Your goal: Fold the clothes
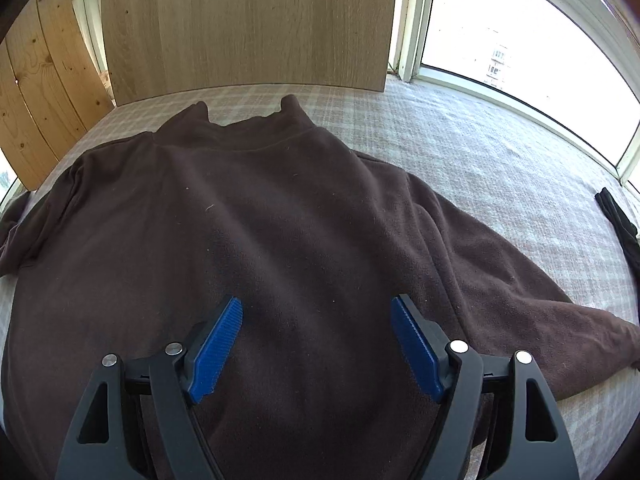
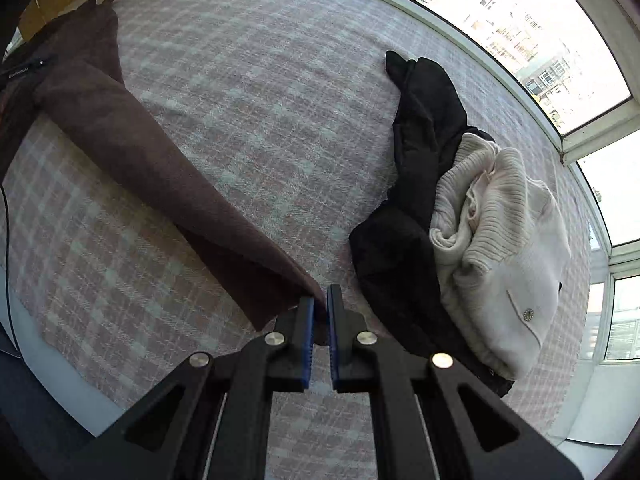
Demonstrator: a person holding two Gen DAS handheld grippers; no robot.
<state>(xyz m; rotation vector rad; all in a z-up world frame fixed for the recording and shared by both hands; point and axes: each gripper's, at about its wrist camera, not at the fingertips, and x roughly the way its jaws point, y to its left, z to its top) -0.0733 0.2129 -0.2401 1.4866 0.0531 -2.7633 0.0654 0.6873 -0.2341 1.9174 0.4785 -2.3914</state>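
A dark brown fleece sweater [image 1: 256, 220] lies spread flat on the plaid-covered surface [image 1: 460, 148], collar toward the far wooden panel. My left gripper [image 1: 317, 312] hovers over its lower body, blue pads wide apart with nothing between them. In the right wrist view the sweater's long sleeve [image 2: 148, 152] stretches diagonally across the plaid cover [image 2: 260, 92]. My right gripper [image 2: 320, 308] is shut on the sleeve's cuff end, with the brown fabric pinched between the blue pads.
A heap of black clothing [image 2: 420, 128] with a cream knitted garment [image 2: 504, 236] on it lies right of the sleeve. Windows [image 2: 540, 24] run along the far right. Wooden panels [image 1: 248, 24] stand behind the collar. The cover's near edge [image 2: 60, 356] lies at the left.
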